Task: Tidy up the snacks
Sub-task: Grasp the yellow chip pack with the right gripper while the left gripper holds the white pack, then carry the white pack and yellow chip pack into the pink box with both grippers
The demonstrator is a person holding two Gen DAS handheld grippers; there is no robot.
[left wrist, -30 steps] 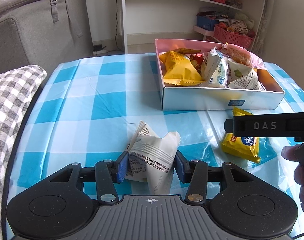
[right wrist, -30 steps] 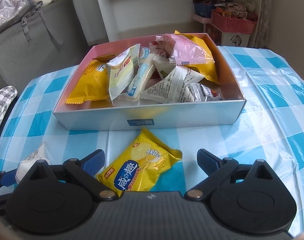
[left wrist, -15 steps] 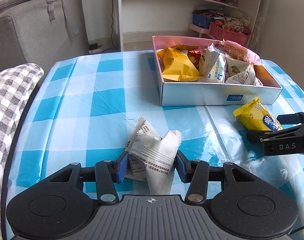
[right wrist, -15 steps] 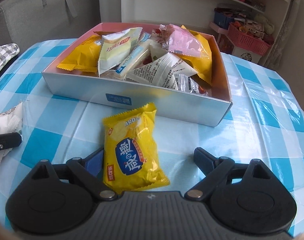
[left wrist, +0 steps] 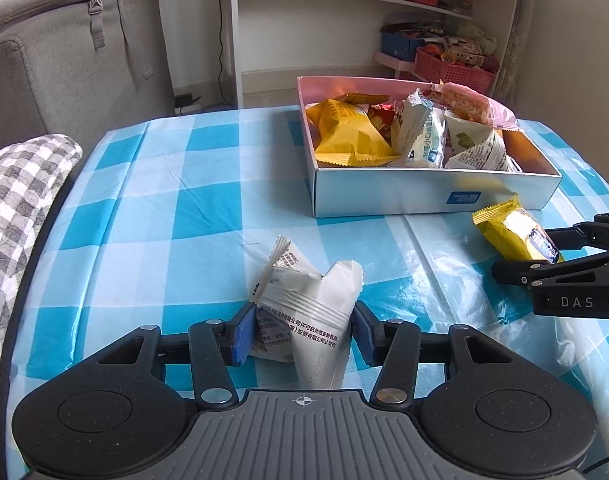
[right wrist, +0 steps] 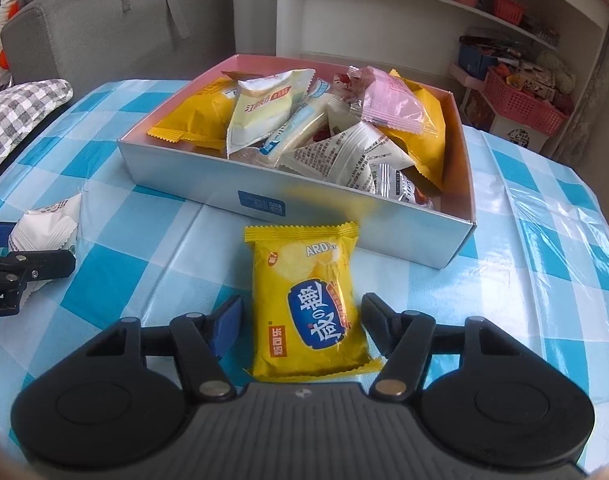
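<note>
My left gripper point(left wrist: 302, 332) is shut on a white snack packet point(left wrist: 308, 312), low over the blue-checked tablecloth. The packet also shows at the left in the right wrist view point(right wrist: 44, 232). My right gripper point(right wrist: 300, 320) is open, its fingers on either side of a yellow chip packet point(right wrist: 308, 304) lying on the cloth; small gaps show on both sides. The yellow packet shows at the right in the left wrist view point(left wrist: 514, 236). A pink-lined silver box point(right wrist: 344, 208) holding several snack packets stands just beyond it.
The box point(left wrist: 424, 196) sits at the far right of the table. A grey sofa point(left wrist: 64, 64) and a checked cushion point(left wrist: 16, 200) lie to the left. White shelves point(left wrist: 384, 4) and pink baskets point(right wrist: 520, 104) stand behind.
My right gripper has swung round and narrowed, so the yellow packet now lies straight between its fingers. My left gripper has kept its hold on the white packet.
</note>
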